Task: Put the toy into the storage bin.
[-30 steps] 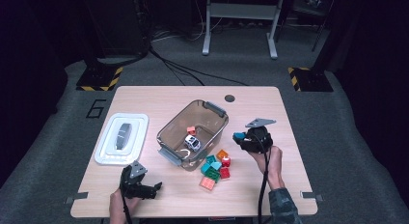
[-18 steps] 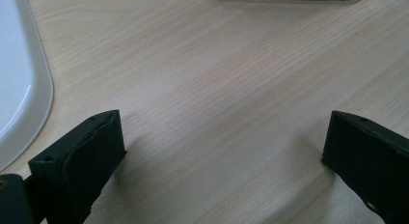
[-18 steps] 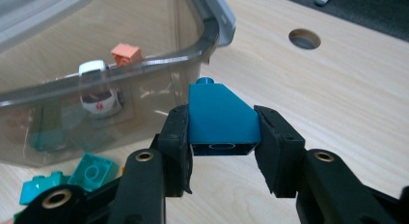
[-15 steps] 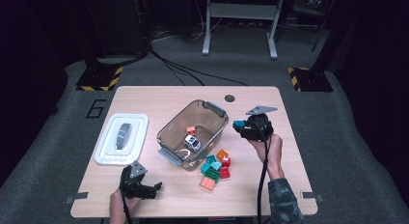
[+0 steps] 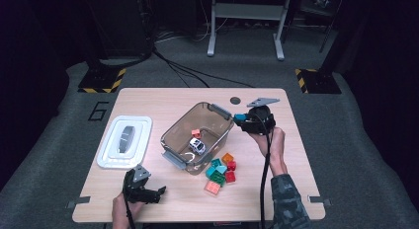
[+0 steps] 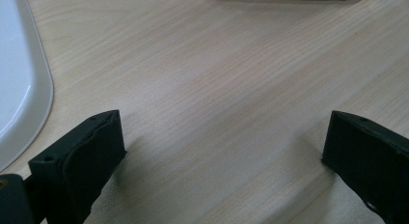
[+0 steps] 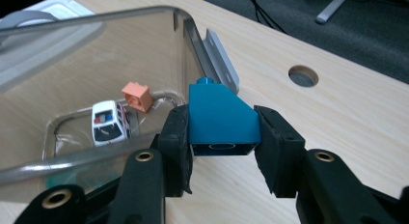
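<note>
**Blue brick clamped at the bin's rim**

While my right tongs (image 7: 223, 147) clench a glossy blue plastic brick (image 7: 221, 119), sloped on top with one round stud, it hangs just beside the near corner of the bin (image 5: 173, 135). Bin: clear smoky plastic, rounded rectangle, grey latch handles. Inside it: a white toy car (image 5: 197, 146) and a small orange brick (image 5: 196, 133), apart from each other. Loose bricks (image 5: 221, 170) in teal, red, orange and green cluster on the pale wood-grain desk (image 5: 306, 170) beside the bin. White lid (image 5: 124, 141), smooth, rounded, lies flat at left. My left tongs (image 6: 222, 151) rest released on the desk, nothing between the matte black pads.
</note>
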